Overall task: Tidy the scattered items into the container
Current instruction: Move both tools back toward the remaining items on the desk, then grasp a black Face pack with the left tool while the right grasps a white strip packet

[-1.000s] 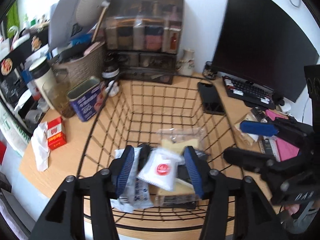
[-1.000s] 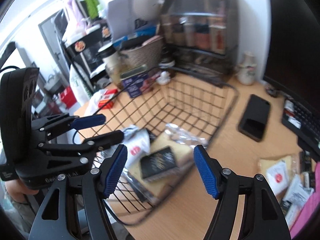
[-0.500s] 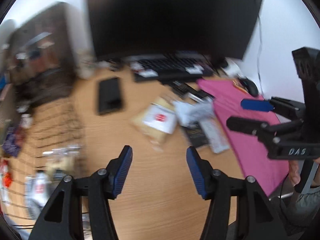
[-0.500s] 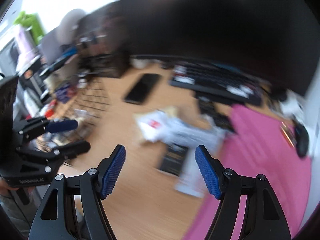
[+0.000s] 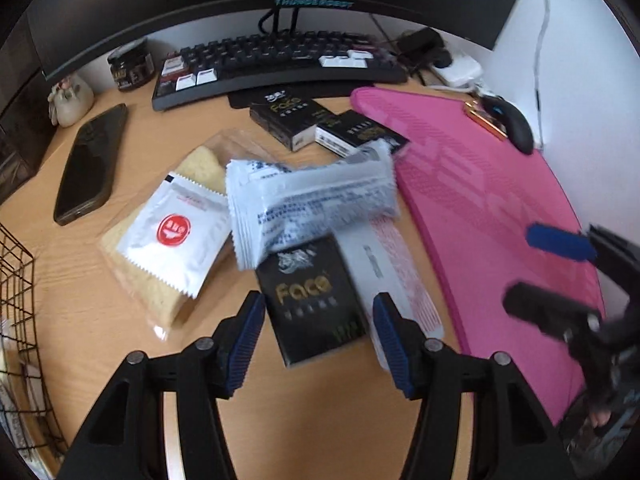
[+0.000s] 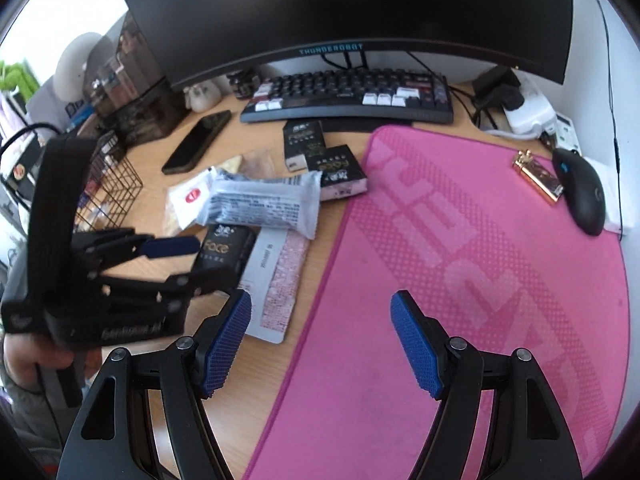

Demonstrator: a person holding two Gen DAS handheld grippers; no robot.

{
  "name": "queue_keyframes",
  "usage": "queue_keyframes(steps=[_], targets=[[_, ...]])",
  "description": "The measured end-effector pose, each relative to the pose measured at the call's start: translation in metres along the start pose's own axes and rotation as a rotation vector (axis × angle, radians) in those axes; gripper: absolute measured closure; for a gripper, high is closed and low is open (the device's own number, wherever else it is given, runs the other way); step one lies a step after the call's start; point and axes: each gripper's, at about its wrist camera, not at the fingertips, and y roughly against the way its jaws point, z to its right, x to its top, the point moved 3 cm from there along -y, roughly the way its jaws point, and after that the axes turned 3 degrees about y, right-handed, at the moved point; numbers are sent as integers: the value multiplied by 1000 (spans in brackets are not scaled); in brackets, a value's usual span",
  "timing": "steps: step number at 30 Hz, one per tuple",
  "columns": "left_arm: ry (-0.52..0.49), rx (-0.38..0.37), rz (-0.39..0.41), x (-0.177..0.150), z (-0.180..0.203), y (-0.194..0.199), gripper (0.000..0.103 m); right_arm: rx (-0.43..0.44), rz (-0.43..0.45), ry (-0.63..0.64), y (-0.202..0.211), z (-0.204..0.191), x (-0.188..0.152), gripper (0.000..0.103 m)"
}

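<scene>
Left claw, wide open and holding nothing, has swung away from the wire basket to the black Face box, probably the next pick.

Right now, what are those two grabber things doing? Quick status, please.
Left hand-held gripper open, straddling black Face box. Right hand-held gripper open, empty, over pink mat. Grey wrapper overlaps the box's far end.

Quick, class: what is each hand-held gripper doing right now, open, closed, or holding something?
Left hand-held gripper: open, empty, either side of the black Face box.
Right hand-held gripper: open, empty, over the pink mat.
</scene>
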Motion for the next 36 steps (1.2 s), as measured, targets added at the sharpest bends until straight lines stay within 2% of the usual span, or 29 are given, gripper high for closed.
queue_keyframes(steps=[2,4,10,18,24,26,27,28,29,32,36], targets=[[19,-5,-4,2,-6,-5,41,-3,-14,-11,-6,2,-1,30],[20,-14,0,3,-9,-8,46,-7,-28,-10,-14,2,-1,30],[16,-19,9,-6,-24,-1,49,-5,-41,12,-29,-9,11,30],[43,-3,7,-42,-62,23,49,-19,-92,16,-64,-36,12,30],[63,-4,5,-55,-80,32,51,-102,-93,45,-90,-57,17,27],[61,-4,5,-55,-83,33,51,-148,-64,71,-94,-59,20,26],[72,-1,8,-55,-87,34,51,-157,-61,84,-95,-60,19,28],[78,2,9,-56,-89,34,51,-165,-52,101,-93,-62,18,43],[79,1,8,-56,-90,35,51,-175,-47,110,-91,-62,16,54],[78,0,9,-56,-91,38,51,-130,-75,110,-81,-59,8,60],[67,-4,22,-56,-86,45,51,-79,-103,106,-68,-56,-8,61]])
